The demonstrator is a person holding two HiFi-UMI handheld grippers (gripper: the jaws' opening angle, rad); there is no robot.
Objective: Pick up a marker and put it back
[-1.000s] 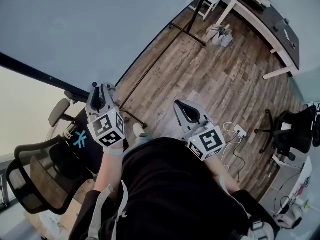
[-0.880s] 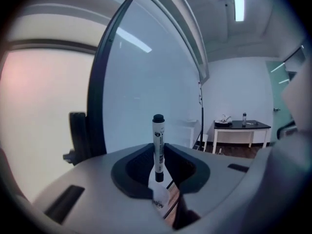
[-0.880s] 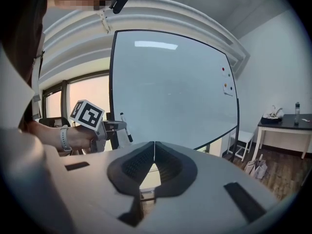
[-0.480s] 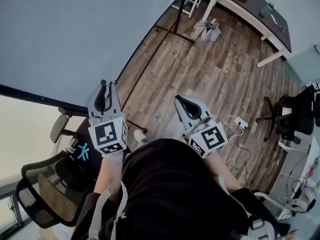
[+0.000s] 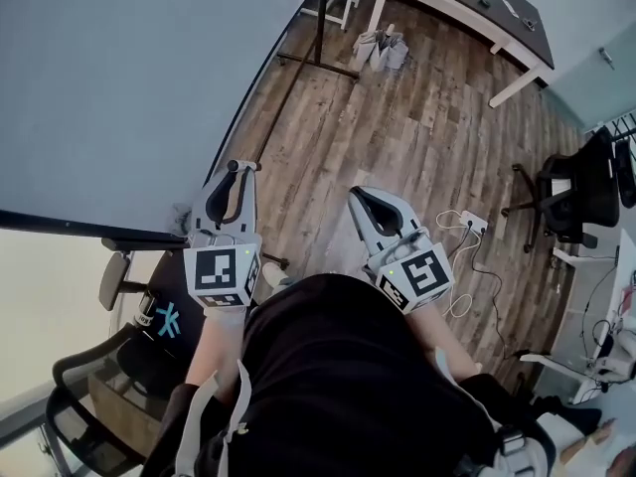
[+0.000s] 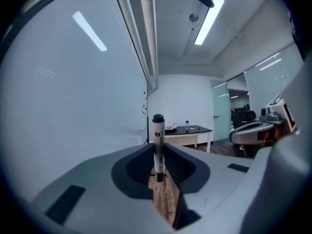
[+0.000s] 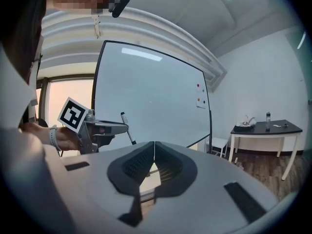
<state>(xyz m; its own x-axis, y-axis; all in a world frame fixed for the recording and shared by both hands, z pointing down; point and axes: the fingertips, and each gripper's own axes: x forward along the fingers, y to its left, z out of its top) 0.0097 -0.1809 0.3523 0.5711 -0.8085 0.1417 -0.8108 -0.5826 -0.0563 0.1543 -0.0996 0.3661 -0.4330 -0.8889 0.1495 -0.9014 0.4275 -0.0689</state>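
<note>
A white marker [image 6: 157, 147] with a black cap stands upright between the jaws of my left gripper [image 6: 157, 154], which is shut on its barrel. The right gripper view shows that left gripper [image 7: 100, 129] at the left, held by a hand, the marker [image 7: 127, 129] tilted close before the whiteboard [image 7: 156, 94]. In the head view the left gripper [image 5: 235, 170] points at the whiteboard's [image 5: 119, 87] lower edge. My right gripper [image 5: 362, 197] hangs beside it over the wooden floor. Its jaws [image 7: 154, 144] are shut, tips touching, with nothing between them.
A dark-topped desk [image 5: 467, 8] on white legs stands at the far wall, with shoes [image 5: 383, 50] on the floor by the whiteboard stand's foot [image 5: 318, 63]. Office chairs sit at the right [image 5: 566, 182] and lower left [image 5: 89, 405]. A power strip with cable [image 5: 467, 225] lies right.
My left gripper has swung to the right along the whiteboard's lower edge with the marker still gripped. The right gripper has shifted only slightly. The head view has panned.
</note>
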